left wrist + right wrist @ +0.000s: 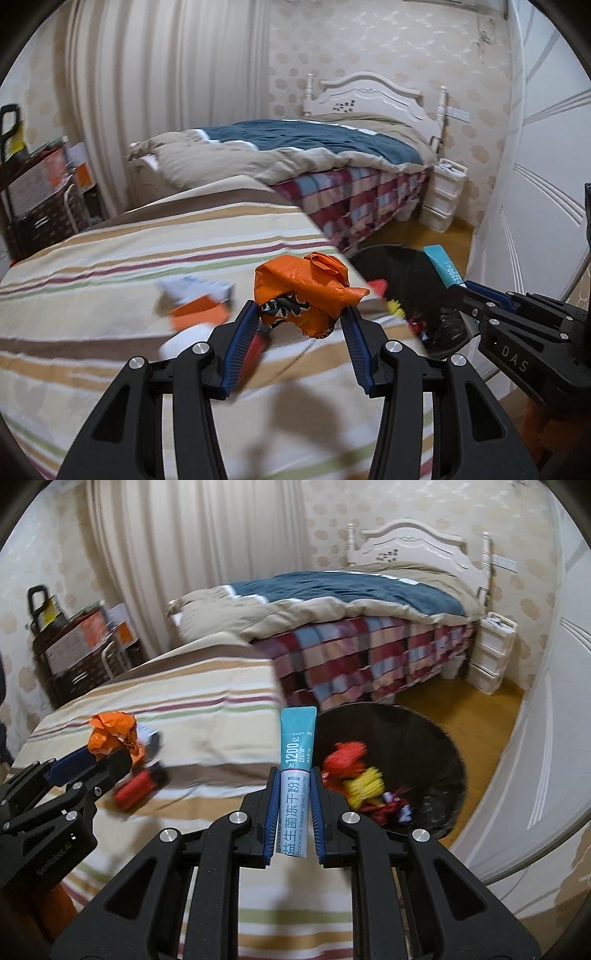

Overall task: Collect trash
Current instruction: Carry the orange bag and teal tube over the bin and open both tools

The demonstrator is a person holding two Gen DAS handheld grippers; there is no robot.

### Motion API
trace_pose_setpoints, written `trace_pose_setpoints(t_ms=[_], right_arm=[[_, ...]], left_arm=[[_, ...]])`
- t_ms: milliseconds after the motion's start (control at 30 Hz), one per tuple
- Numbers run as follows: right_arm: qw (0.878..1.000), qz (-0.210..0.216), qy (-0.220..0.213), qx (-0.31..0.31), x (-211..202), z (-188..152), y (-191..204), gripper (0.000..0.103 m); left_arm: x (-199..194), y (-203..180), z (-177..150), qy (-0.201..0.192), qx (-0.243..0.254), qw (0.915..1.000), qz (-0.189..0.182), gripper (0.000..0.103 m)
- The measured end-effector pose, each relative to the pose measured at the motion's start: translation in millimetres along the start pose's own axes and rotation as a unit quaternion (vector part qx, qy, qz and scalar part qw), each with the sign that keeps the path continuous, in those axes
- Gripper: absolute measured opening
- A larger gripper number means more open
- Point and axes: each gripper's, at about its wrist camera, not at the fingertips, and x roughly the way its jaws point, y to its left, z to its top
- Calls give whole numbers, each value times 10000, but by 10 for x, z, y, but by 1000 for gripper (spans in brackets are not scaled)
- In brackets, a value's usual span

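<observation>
My left gripper (301,314) is shut on a crumpled orange wrapper (306,288) and holds it above the striped bedcover (110,350); it also shows in the right wrist view (110,753) with the wrapper (110,731). My right gripper (293,775) is shut on a teal-and-white probiotic powder sachet (295,775), upright, beside the black trash bin (424,746). In the left wrist view the right gripper (461,286) holds the sachet (441,264) over the bin (406,266). The bin holds red and yellow trash (354,775).
An orange-and-white box (195,299) and a red cylinder (138,784) lie on the striped cover. A bed with plaid skirt (369,664) stands behind, a white drawer unit (491,657) at its head. White wardrobe doors (535,738) are on the right.
</observation>
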Motion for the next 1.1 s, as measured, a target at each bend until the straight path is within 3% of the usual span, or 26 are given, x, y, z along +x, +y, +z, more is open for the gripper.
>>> trace_pose_setpoints(t_ms=[233,567,1100], right_arm=[[9992,-363,-67,119,224,97,-421,16],[9974,-595,39,415,594,185,-877,16],[9956,-695,161,614,900,268,-1199,18]], left_arm=[[469,-341,207,151,140,9995,-232,48],[1044,-756,353,455,407,9979,-238,48],[1384,-1029,416,812,647,9944,-173,50]])
